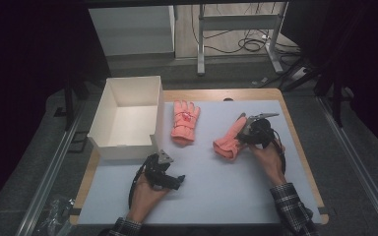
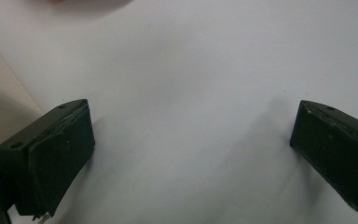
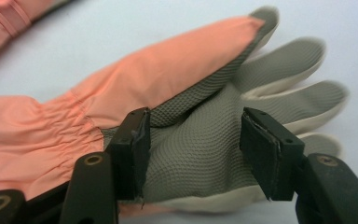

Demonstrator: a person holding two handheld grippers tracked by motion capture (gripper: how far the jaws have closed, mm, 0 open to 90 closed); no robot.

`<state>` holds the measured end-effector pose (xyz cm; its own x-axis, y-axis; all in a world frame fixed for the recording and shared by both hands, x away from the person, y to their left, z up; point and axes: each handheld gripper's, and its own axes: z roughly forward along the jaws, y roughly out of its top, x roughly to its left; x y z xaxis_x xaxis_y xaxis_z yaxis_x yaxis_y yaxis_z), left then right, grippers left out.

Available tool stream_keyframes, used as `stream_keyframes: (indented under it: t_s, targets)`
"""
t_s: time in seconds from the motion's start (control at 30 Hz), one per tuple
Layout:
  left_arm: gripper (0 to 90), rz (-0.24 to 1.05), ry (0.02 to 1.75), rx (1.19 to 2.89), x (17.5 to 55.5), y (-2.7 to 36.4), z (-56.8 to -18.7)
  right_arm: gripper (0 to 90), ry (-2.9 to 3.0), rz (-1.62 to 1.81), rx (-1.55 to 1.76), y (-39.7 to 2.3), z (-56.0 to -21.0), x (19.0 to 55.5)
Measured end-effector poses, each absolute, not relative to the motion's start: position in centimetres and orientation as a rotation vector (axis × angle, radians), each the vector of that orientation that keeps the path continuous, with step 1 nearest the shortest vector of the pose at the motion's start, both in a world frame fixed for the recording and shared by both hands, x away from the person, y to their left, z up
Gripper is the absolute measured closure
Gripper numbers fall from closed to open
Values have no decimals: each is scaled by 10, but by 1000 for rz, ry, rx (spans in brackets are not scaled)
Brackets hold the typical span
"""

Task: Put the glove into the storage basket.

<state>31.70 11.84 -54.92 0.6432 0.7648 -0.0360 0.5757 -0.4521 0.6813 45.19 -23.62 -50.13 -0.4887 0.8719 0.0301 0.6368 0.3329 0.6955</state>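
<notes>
Two pink gloves lie on the pale table mat (image 1: 216, 189). The left glove (image 1: 184, 120) rests flat, fingers pointing away, beside the box. The right glove (image 1: 229, 140) lies slanted; in the right gripper view its grey palm (image 3: 200, 140) faces up. My right gripper (image 1: 248, 129) (image 3: 193, 130) is over that palm, jaws partly apart on either side of the grey fabric, the left jaw touching a fold. My left gripper (image 1: 172, 169) (image 2: 191, 126) hovers wide open just over bare mat at the front left, holding nothing.
An open white cardboard box (image 1: 125, 150) stands at the table's left, its near corner close to my left gripper; its beige wall (image 2: 0, 88) edges the left gripper view. The other glove's cuff (image 3: 4, 23) lies beyond the right one. Table legs and cables are behind.
</notes>
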Motion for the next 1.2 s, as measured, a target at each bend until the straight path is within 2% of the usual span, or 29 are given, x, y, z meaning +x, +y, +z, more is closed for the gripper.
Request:
stream_keyframes:
  t_s: [0.1,0.23,0.3,0.73,1.2]
  targets:
    - [0,362,1038,2190,317,118,-549,582,2249,887,1320,-234,-505,451]
    - [0,363,1038,2190,317,118,-549,809,2263,853,1341,-230,-504,452]
    - [0,362,1038,2190,317,118,-549,843,2262,840,1328,-228,-504,452]
    - [0,362,1038,2190,317,118,-549,871,2302,988,1293,-236,-491,446]
    - [0,362,1042,2182,317,118,-549,873,2432,1118,1101,-233,-462,421]
